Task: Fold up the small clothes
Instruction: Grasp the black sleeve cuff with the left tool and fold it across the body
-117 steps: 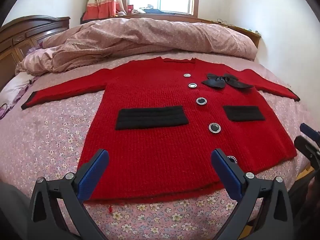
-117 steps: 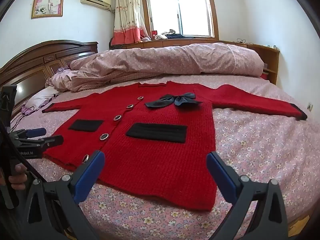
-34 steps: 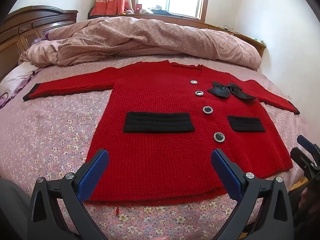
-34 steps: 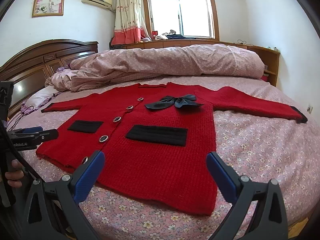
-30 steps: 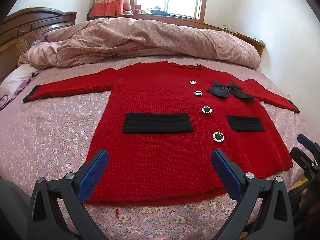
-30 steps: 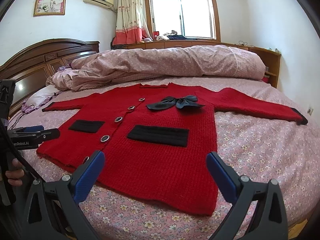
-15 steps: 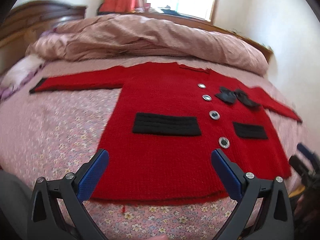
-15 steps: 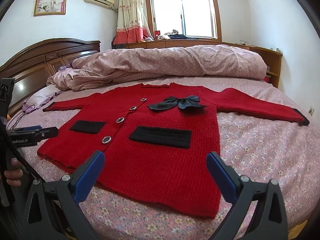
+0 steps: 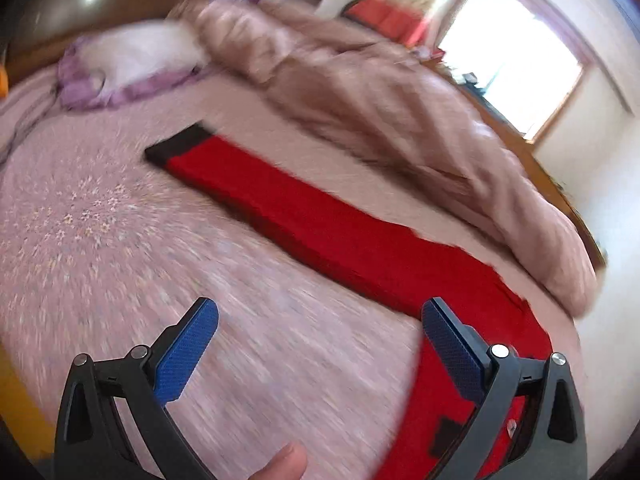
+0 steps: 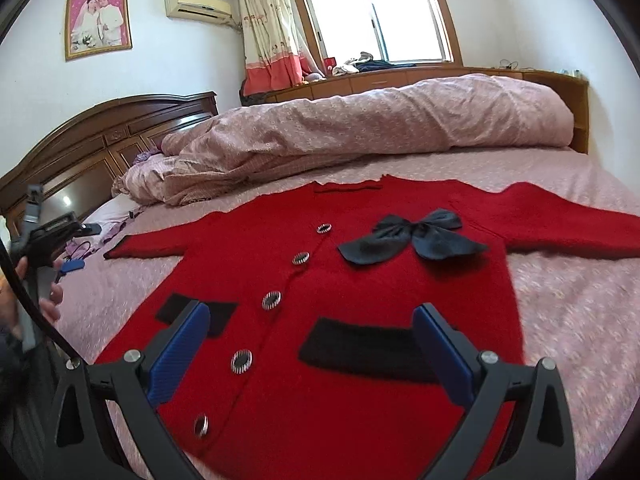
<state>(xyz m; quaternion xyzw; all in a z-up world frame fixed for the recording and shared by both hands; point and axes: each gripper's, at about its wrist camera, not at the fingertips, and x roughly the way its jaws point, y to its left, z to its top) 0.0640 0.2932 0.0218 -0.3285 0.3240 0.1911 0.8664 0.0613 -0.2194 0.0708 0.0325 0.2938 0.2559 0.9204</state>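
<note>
- The left gripper (image 9: 318,322), with blue-padded black fingers, is held with its jaws spread wide and empty above the pink floral bedsheet (image 9: 92,232); the view is blurred.
- The right gripper (image 10: 310,320), of the same build, is likewise spread wide with nothing between its pads, above the lower front of the garment.
- The red knitted cardigan with black pockets (image 10: 360,280) is laid flat, front up, in the middle of the bed, sleeves stretched out to left and right.
- In the left wrist view, one long red sleeve with a black cuff (image 9: 280,204) is seen running from far left to near right, ahead of the jaws.
- A dark grey fabric bow (image 10: 412,240) is seen lying on the chest, right of a line of round silver-rimmed buttons (image 10: 272,300).
- A rumpled pink quilt (image 10: 360,132) is heaped along the far side of the bed, just beyond the collar.
- A dark carved wooden headboard (image 10: 100,136) stands at the far left, with a pale pillow (image 9: 136,56) near it.
- A bright window (image 10: 376,16), a patterned curtain (image 10: 268,32) and a framed portrait (image 10: 98,24) are seen on the far wall.
</note>
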